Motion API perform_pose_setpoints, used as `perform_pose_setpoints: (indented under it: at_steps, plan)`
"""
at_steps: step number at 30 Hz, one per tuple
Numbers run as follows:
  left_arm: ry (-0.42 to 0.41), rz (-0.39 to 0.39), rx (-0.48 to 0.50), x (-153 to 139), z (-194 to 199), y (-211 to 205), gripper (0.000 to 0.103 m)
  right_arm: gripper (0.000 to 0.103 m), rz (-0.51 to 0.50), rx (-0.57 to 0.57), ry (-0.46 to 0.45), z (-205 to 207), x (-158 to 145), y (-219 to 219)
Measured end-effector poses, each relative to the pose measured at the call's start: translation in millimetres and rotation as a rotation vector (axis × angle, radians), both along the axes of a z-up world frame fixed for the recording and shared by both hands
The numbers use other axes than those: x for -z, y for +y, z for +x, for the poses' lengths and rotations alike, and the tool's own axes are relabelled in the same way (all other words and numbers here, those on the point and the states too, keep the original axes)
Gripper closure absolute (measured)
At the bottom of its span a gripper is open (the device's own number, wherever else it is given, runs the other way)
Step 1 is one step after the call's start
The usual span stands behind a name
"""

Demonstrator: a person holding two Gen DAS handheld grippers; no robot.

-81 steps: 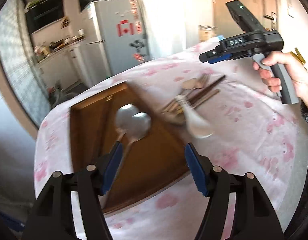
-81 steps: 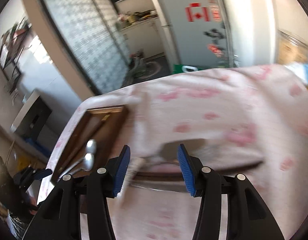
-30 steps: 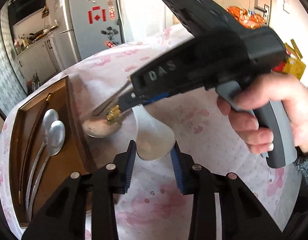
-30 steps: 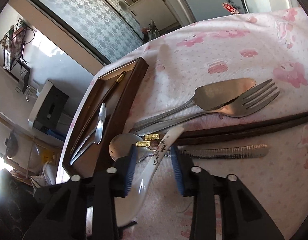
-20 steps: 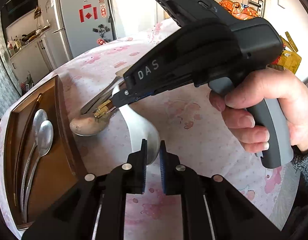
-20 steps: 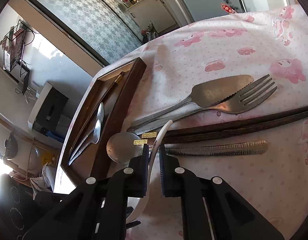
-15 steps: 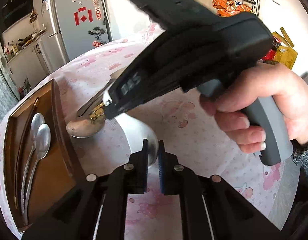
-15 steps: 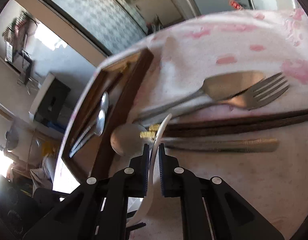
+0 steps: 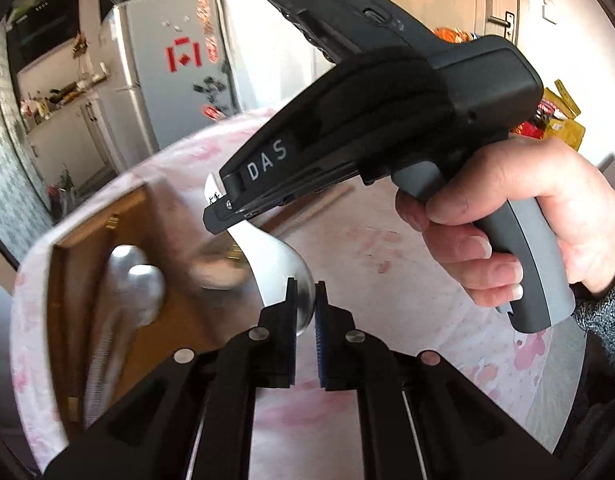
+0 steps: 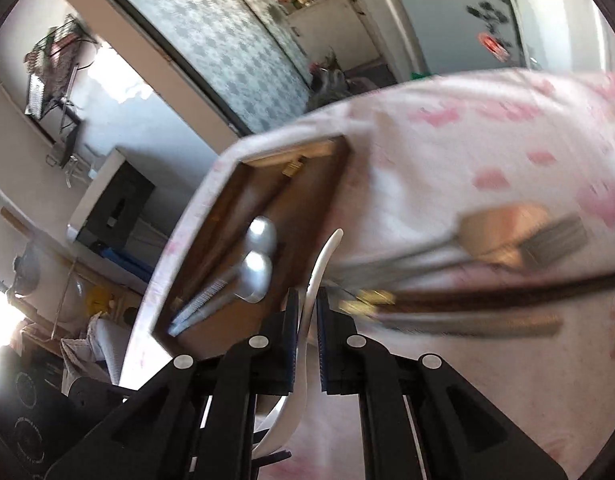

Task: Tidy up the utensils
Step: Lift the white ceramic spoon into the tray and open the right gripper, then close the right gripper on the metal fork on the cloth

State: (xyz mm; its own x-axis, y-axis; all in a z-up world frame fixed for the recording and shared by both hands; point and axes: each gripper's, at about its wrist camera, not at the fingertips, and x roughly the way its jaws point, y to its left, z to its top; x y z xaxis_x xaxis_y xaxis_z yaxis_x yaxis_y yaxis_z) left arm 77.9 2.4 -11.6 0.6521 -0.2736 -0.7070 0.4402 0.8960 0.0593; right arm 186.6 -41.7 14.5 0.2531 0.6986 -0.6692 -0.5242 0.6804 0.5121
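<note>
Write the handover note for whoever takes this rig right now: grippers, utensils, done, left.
Left gripper: shut on the bowl of the white ceramic spoon.
Right gripper: shut on the same spoon's handle. The spoon is carried by both, above the pink tablecloth.
Wooden tray sits at the table's edge, with two metal spoons in it: done.
Left on the cloth: fork, flat server, dark chopsticks, more blurred utensils beside them.
Next, probably: set the white spoon in the tray, then the rest.
</note>
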Motion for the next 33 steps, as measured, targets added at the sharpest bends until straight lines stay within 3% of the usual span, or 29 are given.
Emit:
perform_pose_setpoints:
  at_steps: [10,20,22,24,29,31,33]
  plan:
    - [0.037,0.032,-0.100,0.6,-6.1,89.3,0.093,0.094,-0.020,-0.101,0.016,1.4,11.7,104.8]
    - [0.092,0.022,-0.121,21.2,-5.4,125.3,0.093,0.093,-0.083,-0.120,0.014,0.1,33.1,136.0]
    - [0.094,0.036,-0.116,23.7,-6.2,120.7,0.087,0.091,-0.081,-0.133,0.022,-1.7,33.6,134.1]
    - [0.092,0.048,-0.128,25.9,-9.1,118.3,0.067,0.086,-0.079,-0.134,0.024,-4.3,31.6,126.3]
    - [0.048,0.034,-0.146,12.9,-16.4,118.5,0.036,0.063,-0.032,-0.144,-0.002,-15.7,20.1,86.6]
    - [0.023,0.030,-0.143,3.7,-21.9,115.8,0.031,0.055,-0.014,-0.120,-0.021,-18.7,11.1,57.0]
    - [0.000,0.029,-0.135,-5.1,-27.0,108.6,0.028,0.054,0.000,-0.088,-0.037,-17.3,2.4,27.8]
